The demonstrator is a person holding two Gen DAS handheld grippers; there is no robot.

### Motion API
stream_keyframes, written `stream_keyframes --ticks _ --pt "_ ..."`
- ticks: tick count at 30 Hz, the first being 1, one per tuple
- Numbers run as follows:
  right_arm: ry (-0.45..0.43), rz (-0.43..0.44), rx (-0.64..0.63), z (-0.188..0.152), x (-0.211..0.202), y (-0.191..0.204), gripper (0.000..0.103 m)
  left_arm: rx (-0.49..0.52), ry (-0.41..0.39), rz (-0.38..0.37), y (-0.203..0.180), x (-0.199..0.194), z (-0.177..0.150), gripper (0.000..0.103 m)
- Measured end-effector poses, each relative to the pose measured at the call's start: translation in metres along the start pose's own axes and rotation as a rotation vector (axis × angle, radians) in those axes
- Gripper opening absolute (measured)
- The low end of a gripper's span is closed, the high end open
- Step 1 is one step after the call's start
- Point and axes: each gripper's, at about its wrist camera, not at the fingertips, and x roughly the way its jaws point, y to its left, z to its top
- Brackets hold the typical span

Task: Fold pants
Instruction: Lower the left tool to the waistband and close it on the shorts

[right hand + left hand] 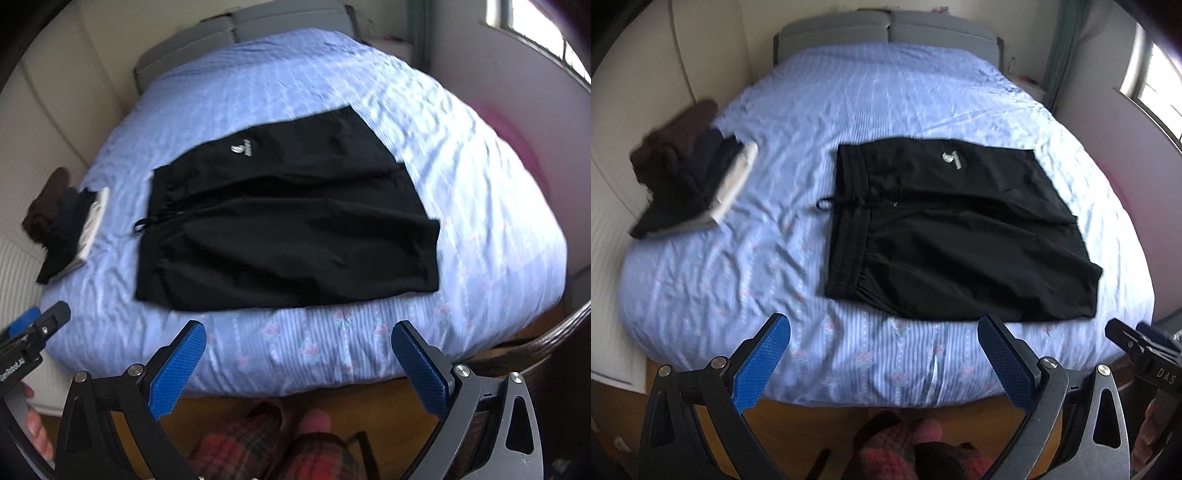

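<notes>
Two blue-padded grippers, left (884, 360) and right (299, 363), both spread wide, empty, hovering off bed edge. Thin black fabric pants (945, 229) flat on blue striped bedsheet (738, 266) (waistband left). Looks light, limp, slippery; pinch waistband and hem corners.

A wide bed covered with a pale blue striped sheet with small pink flower prints (738, 258) carries everything. A pair of black pants with an elastic drawstring waistband and a small white logo (945, 229) lies flat near its middle, waistband toward the left. At the left edge sits a pile of dark brown and black folded clothes (676, 170), with a white flat slab-like item (733, 184) touching its right side.
</notes>
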Motion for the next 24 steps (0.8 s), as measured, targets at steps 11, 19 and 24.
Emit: stream_keyframes --ticks 11,19,24 --pt "0.064 -0.036 0.206 -0.013 0.118 -0.032 0.089 -0.113 0.148 -0.028 0.013 0.141 -0.011 0.099" --pt "0.085 -0.030 0.278 -0.023 0.153 -0.046 0.084 -0.211 0.256 -0.108 0.022 0.201 -0.019 0.092" --pt "0.092 -0.007 0.318 -0.019 0.173 -0.050 0.084 -0.221 0.266 -0.124 0.017 0.218 -0.016 0.092"
